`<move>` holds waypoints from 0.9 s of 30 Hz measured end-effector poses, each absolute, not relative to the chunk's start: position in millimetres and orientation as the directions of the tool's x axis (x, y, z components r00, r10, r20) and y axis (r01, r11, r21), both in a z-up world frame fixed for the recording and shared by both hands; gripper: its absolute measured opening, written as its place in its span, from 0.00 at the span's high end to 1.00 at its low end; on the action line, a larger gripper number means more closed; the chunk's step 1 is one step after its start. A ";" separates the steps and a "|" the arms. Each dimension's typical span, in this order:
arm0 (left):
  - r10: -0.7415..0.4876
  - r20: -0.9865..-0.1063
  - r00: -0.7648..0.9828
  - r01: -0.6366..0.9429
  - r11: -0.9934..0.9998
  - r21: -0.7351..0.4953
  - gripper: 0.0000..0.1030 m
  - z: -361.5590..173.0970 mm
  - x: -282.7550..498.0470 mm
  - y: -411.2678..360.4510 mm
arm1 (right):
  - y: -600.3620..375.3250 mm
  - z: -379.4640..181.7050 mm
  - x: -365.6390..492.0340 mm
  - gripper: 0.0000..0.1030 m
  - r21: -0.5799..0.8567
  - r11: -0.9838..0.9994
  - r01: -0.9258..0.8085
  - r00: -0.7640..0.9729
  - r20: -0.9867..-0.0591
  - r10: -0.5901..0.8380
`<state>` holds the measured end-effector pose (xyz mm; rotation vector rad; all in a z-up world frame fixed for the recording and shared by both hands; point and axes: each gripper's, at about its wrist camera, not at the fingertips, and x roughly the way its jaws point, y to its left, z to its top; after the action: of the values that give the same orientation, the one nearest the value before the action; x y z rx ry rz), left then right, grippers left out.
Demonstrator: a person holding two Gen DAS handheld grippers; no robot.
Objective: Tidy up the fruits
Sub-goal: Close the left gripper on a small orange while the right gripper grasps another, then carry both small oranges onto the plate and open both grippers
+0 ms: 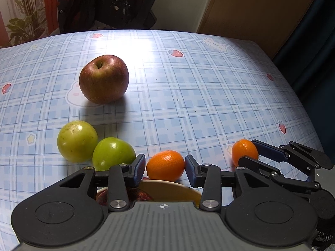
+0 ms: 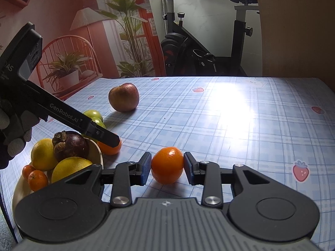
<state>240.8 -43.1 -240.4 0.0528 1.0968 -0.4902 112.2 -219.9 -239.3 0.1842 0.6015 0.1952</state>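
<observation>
Both tongs on mandarins, worktop [image 1: 209, 83] beside bowl [image 2: 98, 152].
Left tongs [image 1: 165, 166] bracket near mandarin [image 1: 165, 164], pads about touching; right tongs [image 2: 167, 165] clamp other mandarin [image 2: 167, 165]. Apple [image 1: 104, 79], two green fruits [image 1: 77, 141] lie loose.

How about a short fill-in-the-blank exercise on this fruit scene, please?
Between the fingers of the right gripper sits a small citrus coloured ___.
The two round fruits touching each other near the red apple are ___.
The dark mangosteen rests with the lemons in the ___.
Missing words: orange; green; bowl.
</observation>
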 end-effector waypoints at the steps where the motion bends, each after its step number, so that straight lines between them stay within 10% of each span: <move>1: -0.352 -0.864 0.361 0.410 0.892 -0.192 0.57 -240.5 240.6 -45.1 | -220.5 -239.4 112.0 0.65 0.231 0.965 -0.126 0.808 -0.541 0.235; 27: -0.443 -0.764 0.470 0.455 0.863 -0.221 0.59 -187.2 186.3 -27.0 | -204.6 -222.8 79.2 0.65 0.259 0.958 -0.123 0.824 -0.511 0.244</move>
<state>186.3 -27.0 -187.2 0.0138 0.9315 -0.5502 79.2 -204.6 -222.8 0.2190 0.5705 0.1969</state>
